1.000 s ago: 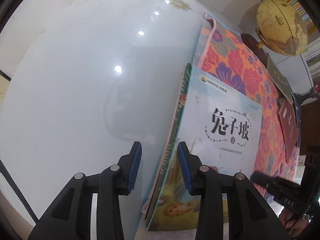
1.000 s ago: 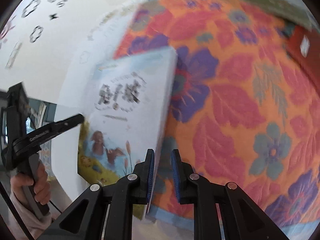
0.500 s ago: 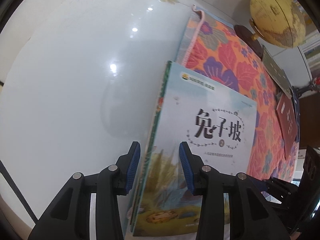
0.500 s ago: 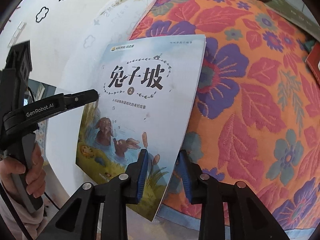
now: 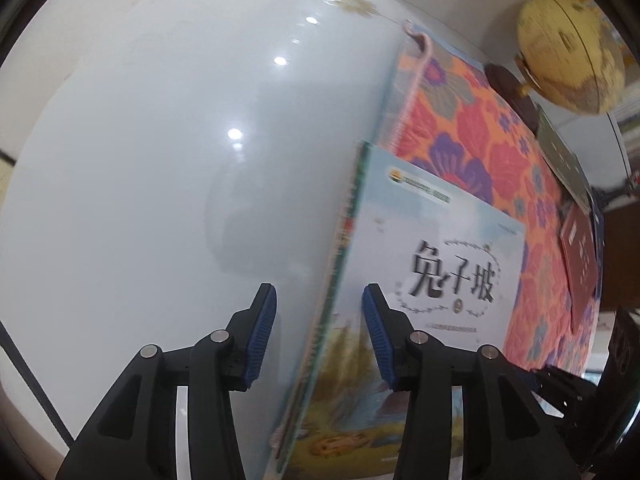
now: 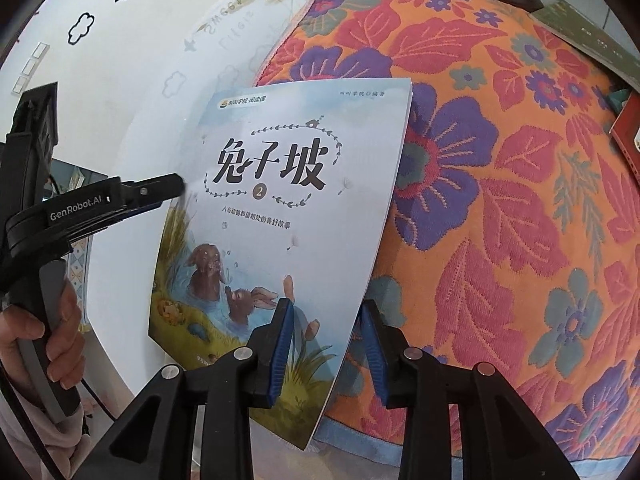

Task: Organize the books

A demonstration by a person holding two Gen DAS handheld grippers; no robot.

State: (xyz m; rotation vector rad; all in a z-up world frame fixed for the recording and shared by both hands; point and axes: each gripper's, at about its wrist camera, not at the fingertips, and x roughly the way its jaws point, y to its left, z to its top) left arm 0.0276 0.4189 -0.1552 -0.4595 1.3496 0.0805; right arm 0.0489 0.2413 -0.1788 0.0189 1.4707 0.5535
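A thin picture book (image 6: 288, 200) with two rabbits on a pale blue cover lies across the edge of the floral cloth (image 6: 500, 200) and the white table. My right gripper (image 6: 326, 332) straddles the book's right edge; its jaws are opening and the pads stand clear of the pages. My left gripper (image 5: 318, 320) straddles the spine side of the same book (image 5: 440, 264), jaws also opening, with a gap on both sides. A green-edged second book seems to lie under it. A hand (image 6: 52, 332) holds the left gripper.
A yellow globe (image 5: 568, 52) on a dark wooden base stands at the cloth's far end. A green book (image 6: 592, 40) and a red book (image 6: 628, 132) lie on the cloth's right side. The glossy white table (image 5: 160, 200) stretches out to the left.
The right jaws, nearly shut at the book's edge a second ago, now stand apart around it. The left jaws have widened a little. The right view is no longer blurred.
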